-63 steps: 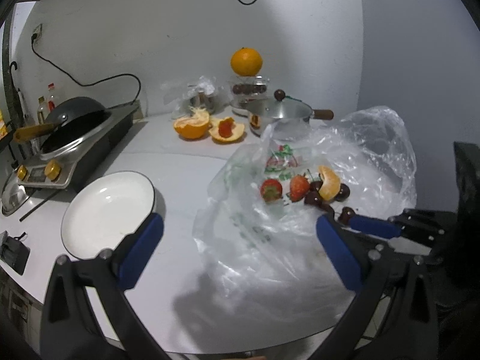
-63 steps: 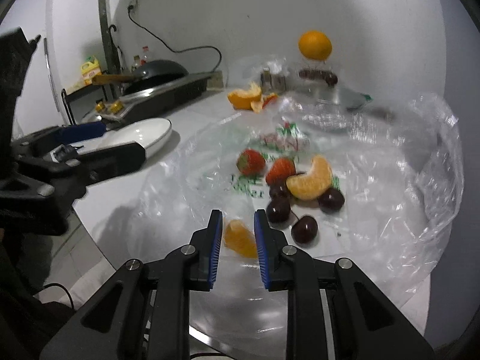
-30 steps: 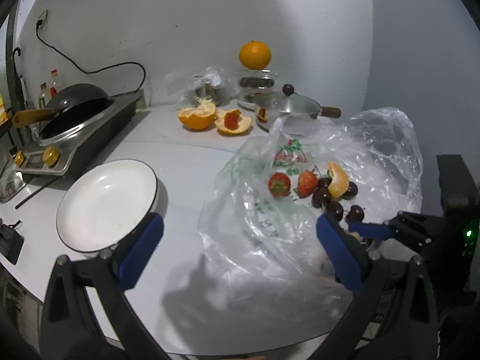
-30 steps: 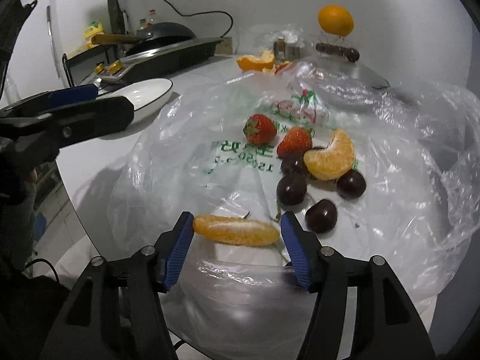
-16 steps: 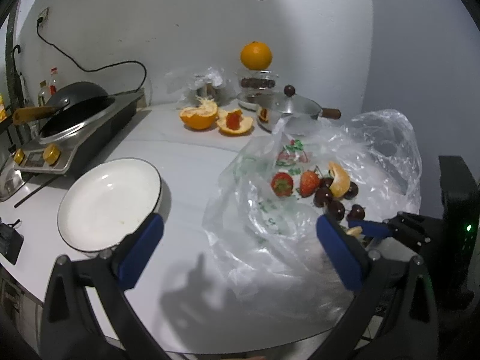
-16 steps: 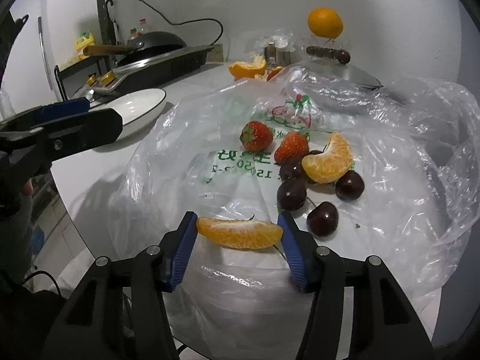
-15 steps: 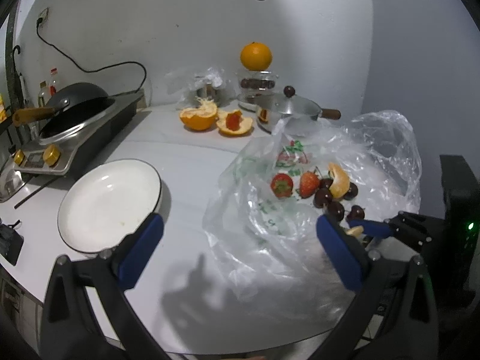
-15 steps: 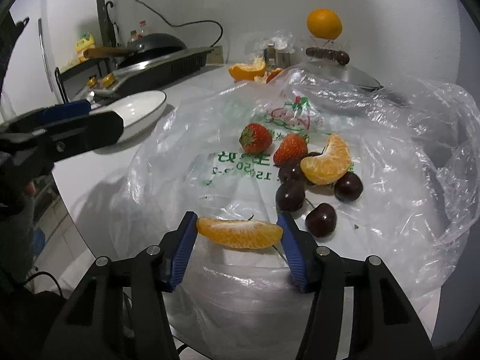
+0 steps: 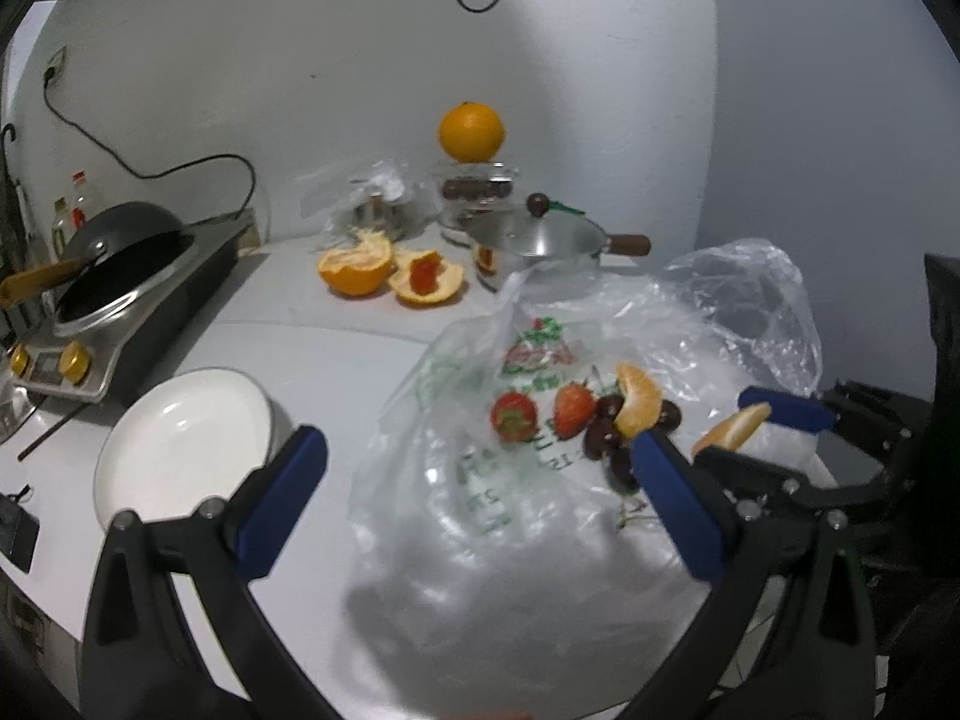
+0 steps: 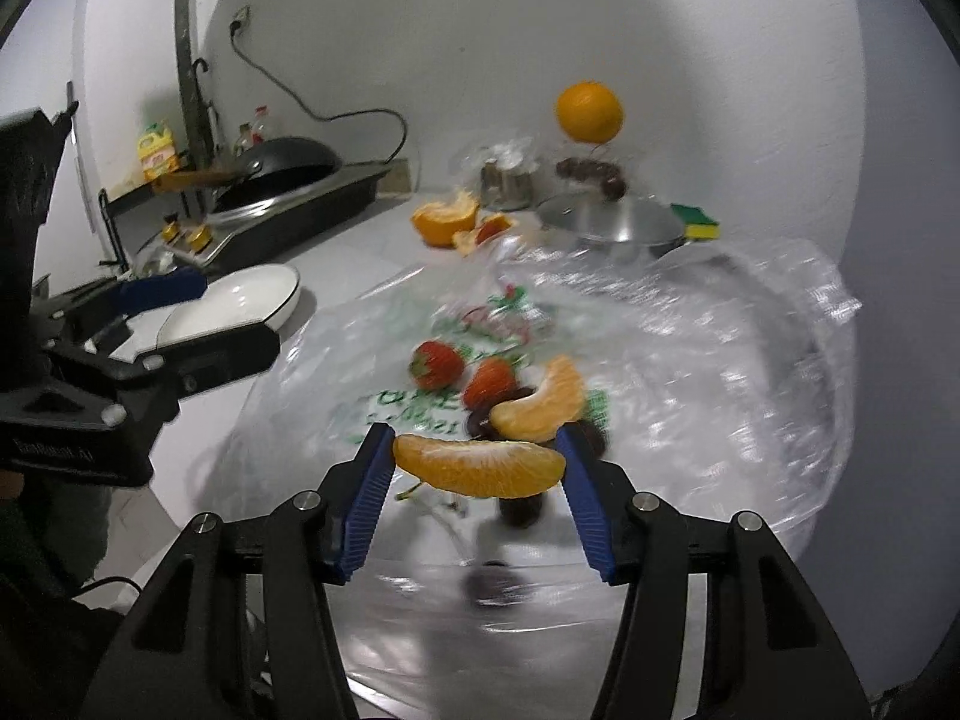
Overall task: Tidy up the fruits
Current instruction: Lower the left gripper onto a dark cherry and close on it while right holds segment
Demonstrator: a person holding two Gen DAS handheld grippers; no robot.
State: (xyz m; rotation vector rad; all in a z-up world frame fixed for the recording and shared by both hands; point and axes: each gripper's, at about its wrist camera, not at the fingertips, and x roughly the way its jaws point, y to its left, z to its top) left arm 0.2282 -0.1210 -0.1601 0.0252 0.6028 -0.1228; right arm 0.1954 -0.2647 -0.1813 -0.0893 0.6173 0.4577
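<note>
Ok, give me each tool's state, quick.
Left tool: open, holding nothing.
Right tool: closed on a peeled orange mandarin segment, gripped end to end.

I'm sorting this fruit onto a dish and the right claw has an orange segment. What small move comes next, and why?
Probably carry the orange segment toward the white plate. The right claw grips it end to end, clear of the plastic bag, and the plate sits bare beside the open left claw.
</note>
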